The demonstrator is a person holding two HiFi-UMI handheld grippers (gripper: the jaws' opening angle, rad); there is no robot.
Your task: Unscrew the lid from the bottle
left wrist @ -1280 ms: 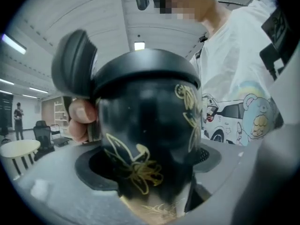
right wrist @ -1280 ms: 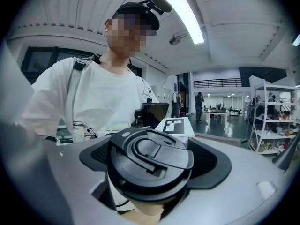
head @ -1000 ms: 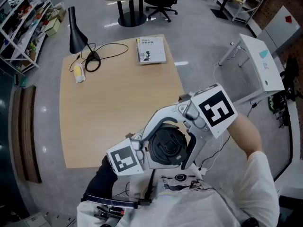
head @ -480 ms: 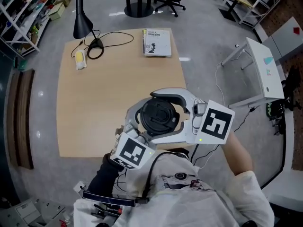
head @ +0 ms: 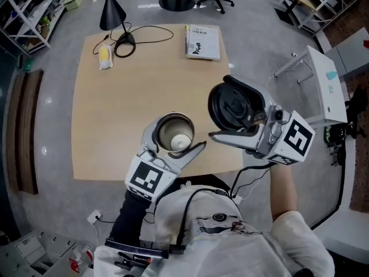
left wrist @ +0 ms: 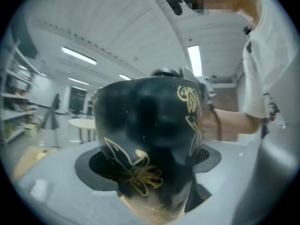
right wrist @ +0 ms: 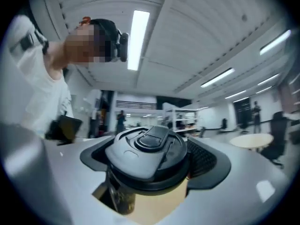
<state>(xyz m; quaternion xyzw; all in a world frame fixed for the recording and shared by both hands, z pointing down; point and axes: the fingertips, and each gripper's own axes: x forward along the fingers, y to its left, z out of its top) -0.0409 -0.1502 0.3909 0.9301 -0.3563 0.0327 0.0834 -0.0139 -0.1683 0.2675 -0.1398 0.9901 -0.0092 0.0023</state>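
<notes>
The bottle (head: pixel 174 133) stands upright over the near part of the wooden table, its steel mouth open toward the head view. My left gripper (head: pixel 172 146) is shut on its body. In the left gripper view the bottle (left wrist: pixel 150 125) is black with gold flowers and fills the space between the pads (left wrist: pixel 93 165). The black lid (head: pixel 239 100) is off the bottle, to its right and apart from it, tilted on edge. My right gripper (head: pixel 230 113) is shut on it. In the right gripper view the lid (right wrist: pixel 150 153) sits between the dark pads (right wrist: pixel 208 161).
On the wooden table (head: pixel 115 108), the far edge holds a black lamp (head: pixel 112 10) with a looped cable (head: pixel 130 42), a yellow object (head: pixel 104 56) and a book (head: pixel 203 41). A white desk (head: pixel 326 85) stands to the right, shelving (head: pixel 29 4) at the left.
The lid was on the bottle with both grippers close together. The right gripper has since carried the lid off to the right, and the bottle's open mouth shows.
</notes>
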